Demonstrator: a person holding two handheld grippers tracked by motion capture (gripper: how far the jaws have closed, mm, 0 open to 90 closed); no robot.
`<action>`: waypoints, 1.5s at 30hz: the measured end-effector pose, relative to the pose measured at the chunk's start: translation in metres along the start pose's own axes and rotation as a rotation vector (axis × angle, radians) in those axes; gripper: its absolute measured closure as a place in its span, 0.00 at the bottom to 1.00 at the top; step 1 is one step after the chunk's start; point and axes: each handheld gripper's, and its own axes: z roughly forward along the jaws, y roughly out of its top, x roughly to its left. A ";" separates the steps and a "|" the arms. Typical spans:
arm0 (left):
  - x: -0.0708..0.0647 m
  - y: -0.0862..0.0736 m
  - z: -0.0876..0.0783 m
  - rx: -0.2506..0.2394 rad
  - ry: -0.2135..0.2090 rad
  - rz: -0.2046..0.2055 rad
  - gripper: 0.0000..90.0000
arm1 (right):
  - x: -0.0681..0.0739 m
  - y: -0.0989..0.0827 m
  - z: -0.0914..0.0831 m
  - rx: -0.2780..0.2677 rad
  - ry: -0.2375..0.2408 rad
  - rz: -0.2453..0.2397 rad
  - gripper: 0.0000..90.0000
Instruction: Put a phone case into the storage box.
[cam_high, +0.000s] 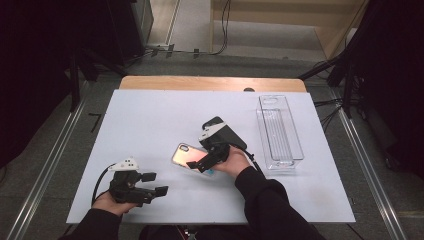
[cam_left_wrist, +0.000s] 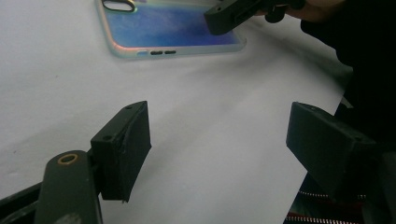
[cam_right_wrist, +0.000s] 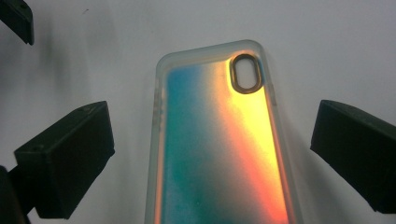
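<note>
The phone case (cam_high: 189, 156), iridescent with a translucent rim and an oval camera cutout, lay flat on the white sheet (cam_high: 150, 120) covering the desk (cam_high: 210, 83), near the middle and toward the person's side. In the right gripper view the case (cam_right_wrist: 219, 140) shone teal along one side and orange along the other, its cutout at the far end, and it sat between the two black jaws of the right hand-held gripper (cam_right_wrist: 210, 154), which stood wide apart on either side of it with bare sheet showing in the gaps, so nothing was gripped. In the high view the right hand-held gripper (cam_high: 207, 162) hung over the near end of the case, held by the person's right hand (cam_high: 235, 161); whether a jaw brushed the case could not be told from there. The left hand-held gripper (cam_high: 150, 184) rested low at the near left of the sheet, well apart from the case, its jaws spread wide and holding nothing; its own view showed only white sheet between them (cam_left_wrist: 219, 154), with the case (cam_left_wrist: 173, 28) farther off. A clear plastic bin (cam_high: 279, 131) stood at the right side of the desk.
</note>
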 end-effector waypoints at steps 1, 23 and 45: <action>0.000 0.000 0.000 0.000 0.000 0.000 0.25 | 0.000 -0.002 0.004 0.003 -0.004 -0.007 0.00; 0.000 0.000 0.001 0.002 -0.001 -0.002 0.25 | 0.008 -0.013 0.012 0.061 -0.085 -0.182 0.05; 0.001 0.000 0.001 -0.001 -0.005 -0.006 0.25 | 0.008 -0.012 0.005 0.020 -0.042 -0.203 0.17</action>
